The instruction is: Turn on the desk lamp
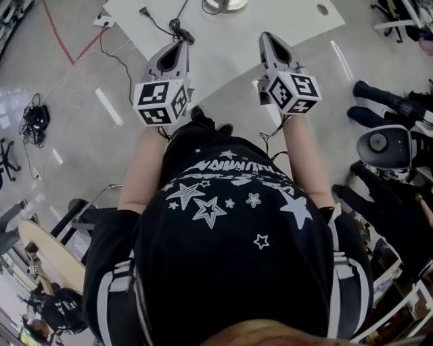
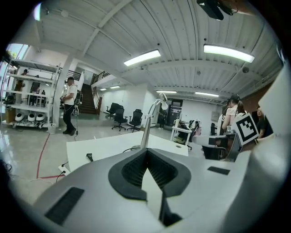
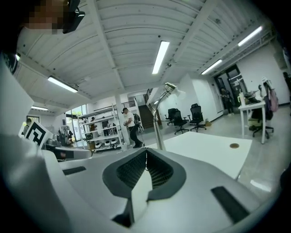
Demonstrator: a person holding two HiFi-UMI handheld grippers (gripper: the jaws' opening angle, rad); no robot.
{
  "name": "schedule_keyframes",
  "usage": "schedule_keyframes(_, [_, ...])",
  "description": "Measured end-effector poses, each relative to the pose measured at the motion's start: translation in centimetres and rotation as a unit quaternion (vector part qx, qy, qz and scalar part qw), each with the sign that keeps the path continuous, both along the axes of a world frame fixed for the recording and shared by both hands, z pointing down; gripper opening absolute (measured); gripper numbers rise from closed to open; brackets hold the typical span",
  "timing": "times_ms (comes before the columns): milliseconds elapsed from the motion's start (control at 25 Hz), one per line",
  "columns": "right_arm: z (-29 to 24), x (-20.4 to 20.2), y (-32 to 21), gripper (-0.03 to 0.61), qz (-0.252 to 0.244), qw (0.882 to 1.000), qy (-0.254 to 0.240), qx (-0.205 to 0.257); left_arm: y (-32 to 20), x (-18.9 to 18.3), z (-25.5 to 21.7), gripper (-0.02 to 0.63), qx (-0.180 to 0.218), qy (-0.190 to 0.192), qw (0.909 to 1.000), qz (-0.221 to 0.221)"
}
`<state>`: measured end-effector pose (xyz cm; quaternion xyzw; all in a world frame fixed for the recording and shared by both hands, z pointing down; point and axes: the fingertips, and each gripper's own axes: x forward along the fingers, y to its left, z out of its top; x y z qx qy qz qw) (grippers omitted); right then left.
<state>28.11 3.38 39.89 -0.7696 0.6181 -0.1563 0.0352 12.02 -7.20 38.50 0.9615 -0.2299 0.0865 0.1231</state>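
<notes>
The left gripper (image 1: pixel 180 43), a grey hand-held tool with a marker cube at its rear, is held out in front of the person at about waist height. Its ribbed black jaws are pressed together with nothing between them. The right gripper (image 1: pixel 266 36), of the same build, is held alongside it and well apart from it. Its jaws also meet at the tips and hold nothing. Both point towards the white rectangular table (image 1: pixel 291 19) just ahead, and neither touches it.

The slim silver desk lamp (image 2: pixel 148 125) stands on the far part of that table. Its straight stem rises upright and bends over at the top into a small head. In the right gripper view the desk lamp (image 3: pixel 157 123) sits directly beyond the closed jaw tips, clear of them. In the head view only its round base (image 1: pixel 225 5) shows at the top edge. Whether the lamp is lit is hard to judge against the bright ceiling.

A thin black cable (image 1: pixel 168 27) lies across the near left corner of the table, and a red cable (image 1: pixel 62 37) trails over the glossy grey floor (image 1: pixel 74 108). In the left gripper view, a person in a white top (image 2: pixel 69 105) stands far off beside white metal shelving (image 2: pixel 31 98).
</notes>
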Motion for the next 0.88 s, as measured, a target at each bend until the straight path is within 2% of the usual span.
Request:
schedule_keyframes(400, [-0.3, -1.3, -5.8, 0.006, -0.026, 0.999, 0.018, -0.006, -3.5, -0.5, 3.7, 0.008, -0.042, -0.022, 0.9987, -0.022])
schedule_keyframes(560, [0.7, -1.7, -7.9, 0.006, -0.052, 0.998, 0.017, -0.018, -4.4, 0.1, 5.0, 0.009, -0.053, -0.037, 0.9976, -0.026])
schedule_keyframes(880, [3.0, -0.8, -12.8, 0.006, -0.128, 0.991, 0.011, -0.033, -5.0, 1.7, 7.7, 0.009, -0.081, -0.071, 0.9921, -0.064])
